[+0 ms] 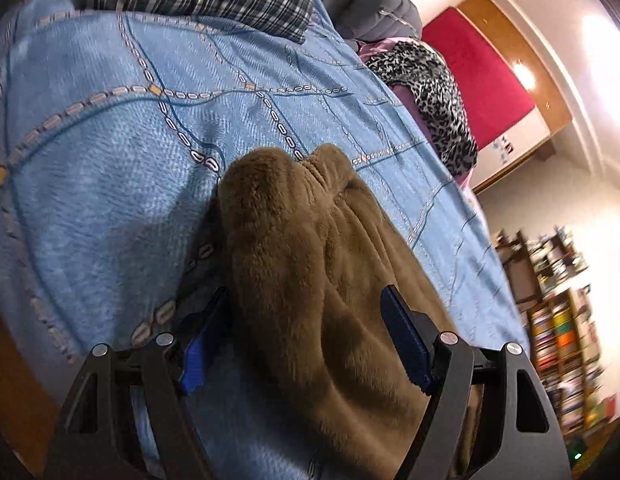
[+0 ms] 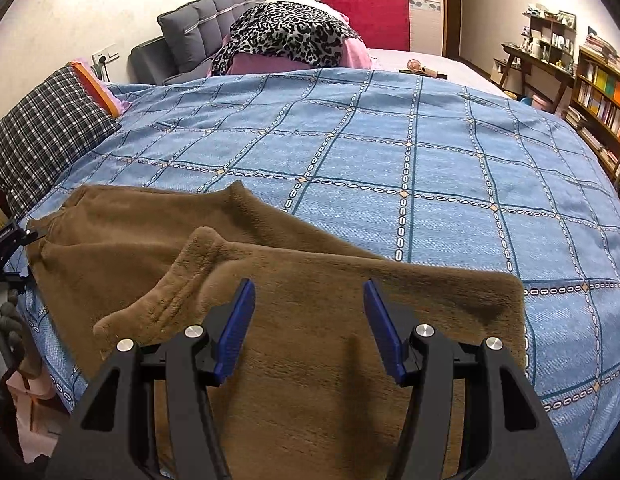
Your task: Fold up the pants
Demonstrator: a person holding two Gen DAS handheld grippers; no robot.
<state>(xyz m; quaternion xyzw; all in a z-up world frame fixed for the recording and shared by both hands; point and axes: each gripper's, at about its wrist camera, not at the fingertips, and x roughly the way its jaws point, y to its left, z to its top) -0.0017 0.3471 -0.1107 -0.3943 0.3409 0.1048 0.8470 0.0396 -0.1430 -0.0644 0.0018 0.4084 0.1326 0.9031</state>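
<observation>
Right wrist: brown pants (image 2: 310, 320) on bed (image 2: 429, 168), right tool (image 2: 310, 292) open above.

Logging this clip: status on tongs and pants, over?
Left tongs open, straddling a bunched part of the pants. Right tongs open above them, gripping nothing. Pants lie partly folded on the blue bedspread. Nothing in the way.

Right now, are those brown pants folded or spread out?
Partly folded: the brown pants have one layer lying over another on the blue bedspread.
</observation>
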